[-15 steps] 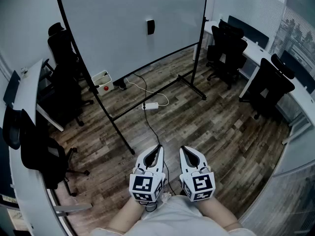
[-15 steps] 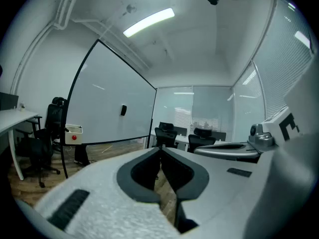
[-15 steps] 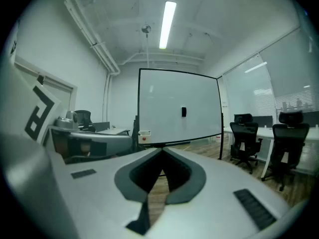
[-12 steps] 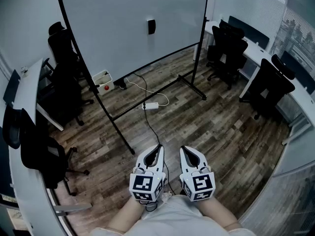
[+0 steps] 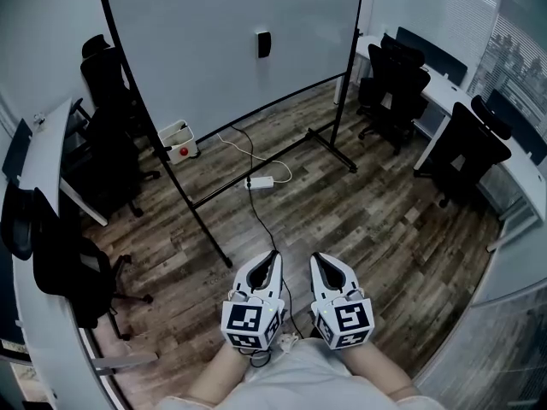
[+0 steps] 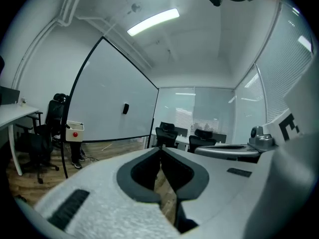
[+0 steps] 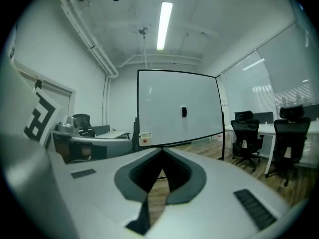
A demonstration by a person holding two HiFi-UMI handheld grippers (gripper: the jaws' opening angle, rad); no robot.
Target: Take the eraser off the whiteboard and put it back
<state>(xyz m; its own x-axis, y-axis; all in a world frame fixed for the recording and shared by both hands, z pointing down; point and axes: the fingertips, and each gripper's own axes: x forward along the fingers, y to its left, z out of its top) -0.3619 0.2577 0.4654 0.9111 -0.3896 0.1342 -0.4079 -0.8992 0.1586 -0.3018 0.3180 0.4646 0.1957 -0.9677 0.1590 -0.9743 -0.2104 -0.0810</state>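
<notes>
A small black eraser (image 5: 263, 44) sticks to the large whiteboard (image 5: 214, 32) that stands on a black frame far ahead; the eraser (image 6: 125, 108) also shows in the left gripper view, and the eraser (image 7: 184, 112) in the right gripper view. My left gripper (image 5: 275, 256) and right gripper (image 5: 315, 260) are held side by side close to my body, pointing roughly level toward the board. Both are shut, tips touching, with nothing between them. The left gripper (image 6: 160, 149) and right gripper (image 7: 162, 151) are several steps from the board.
Black office chairs (image 5: 402, 88) stand by white desks at the right, more chairs (image 5: 111, 143) and a desk (image 5: 38, 156) at the left. A white box with a red button (image 5: 178, 139) sits at the board's foot. A cable and power strip (image 5: 261, 184) lie on the wood floor.
</notes>
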